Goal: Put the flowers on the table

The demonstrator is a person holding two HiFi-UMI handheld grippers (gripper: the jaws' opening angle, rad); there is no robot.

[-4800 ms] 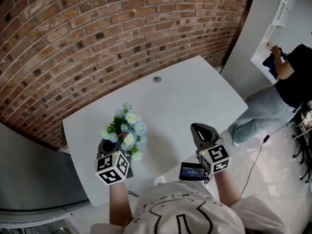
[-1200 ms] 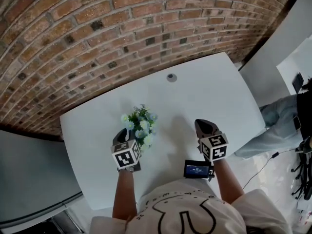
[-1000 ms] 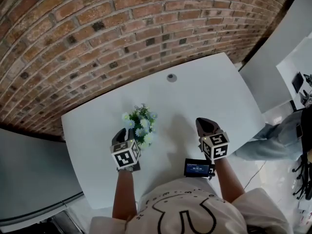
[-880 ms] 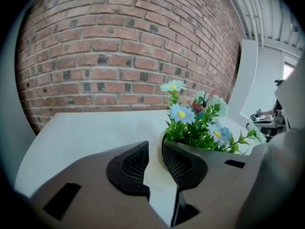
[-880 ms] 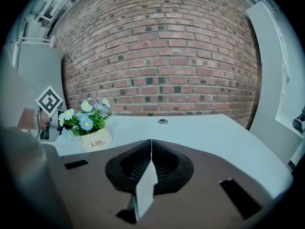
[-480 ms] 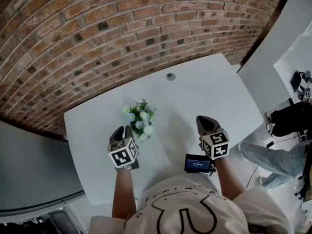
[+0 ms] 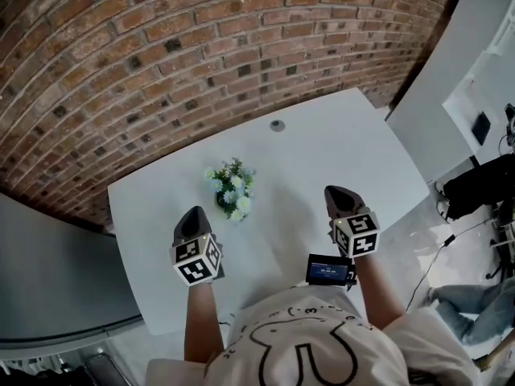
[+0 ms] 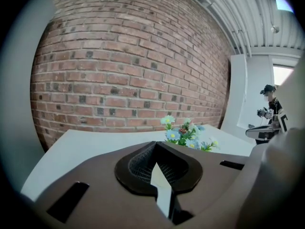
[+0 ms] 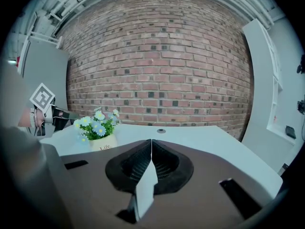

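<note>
The placing step looks finished. The flowers (image 7: 230, 193), a small bunch of pale blue and cream blooms in a cream pot (image 9: 104, 142), stand upright on the white counter (image 7: 322, 151), left of its middle and free of both tools. The left hand-held gripper (image 7: 194, 214) hovers near the pot on the person's side, apart from it. Its jaws are pressed together at the tips with nothing between them. The right hand-held gripper (image 7: 336, 195) hangs over the counter's right part, well apart from the flowers, and its jaws are likewise closed on nothing.

Judging by this, little of the task remains. The next move calls only for drawing the left tool back toward the body, kept low and clear of the blooms so that the light pot is not nudged or tipped. There is some print on the pot, but it is too small to read.

The counter is plain, smooth and otherwise bare, apart from a round cable grommet (image 7: 278, 125) near its far edge. A red brick wall (image 7: 201, 39) runs behind it. A grey panel (image 7: 48, 280) stands to the left and a white partition (image 7: 451, 63) to the right. Another person in dark clothes (image 7: 483, 187) stands beyond the counter's right end, on a pale floor with cables.
</note>
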